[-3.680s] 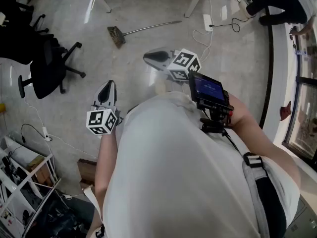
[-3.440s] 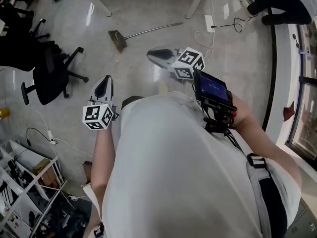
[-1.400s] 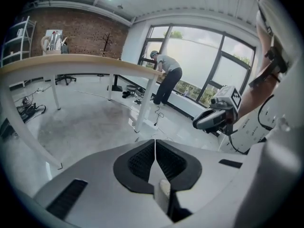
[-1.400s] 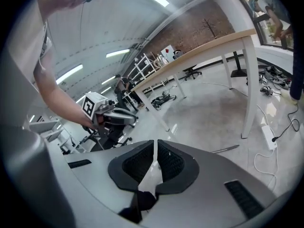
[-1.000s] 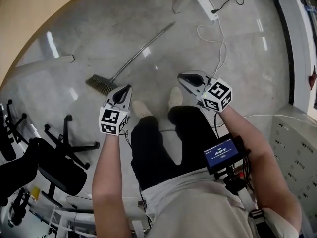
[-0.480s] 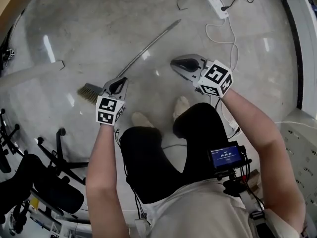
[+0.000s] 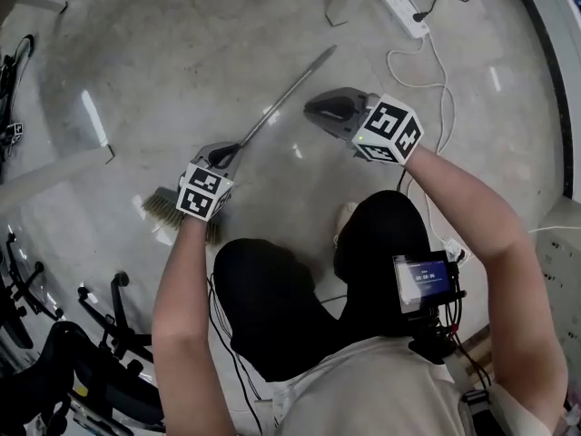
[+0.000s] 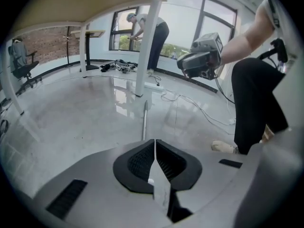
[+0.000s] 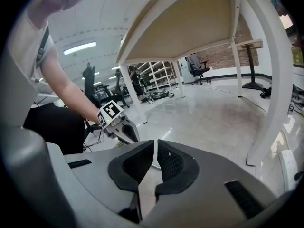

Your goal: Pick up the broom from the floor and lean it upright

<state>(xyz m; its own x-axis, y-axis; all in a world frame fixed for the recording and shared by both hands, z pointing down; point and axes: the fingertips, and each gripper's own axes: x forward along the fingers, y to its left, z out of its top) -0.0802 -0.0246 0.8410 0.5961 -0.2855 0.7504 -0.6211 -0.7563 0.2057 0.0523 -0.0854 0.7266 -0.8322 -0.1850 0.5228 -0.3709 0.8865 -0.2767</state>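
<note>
Overhead, one broom (image 7: 281,98) lies flat on a glossy grey floor (image 7: 163,44). Its thin, straight, metallic handle runs diagonally, and its fanned, straw-coloured bristles sit at the lower left end. A person in black trousers bends over it with two grey grippers, one in each hand, each carrying a cube with black-and-white square markers. The left forearm reaches down, and the left gripper (image 7: 218,157) is over the handle just beside the bristle end, its jaws pressed together on nothing. Whether it touches the handle cannot be told. The right gripper (image 7: 313,107) hangs beside the middle of the handle, tilted downward, its ribbed black jaws also together and empty. One white power strip (image 7: 401,9) with a looping white cable (image 7: 436,57) lies near the handle's far tip.
</note>
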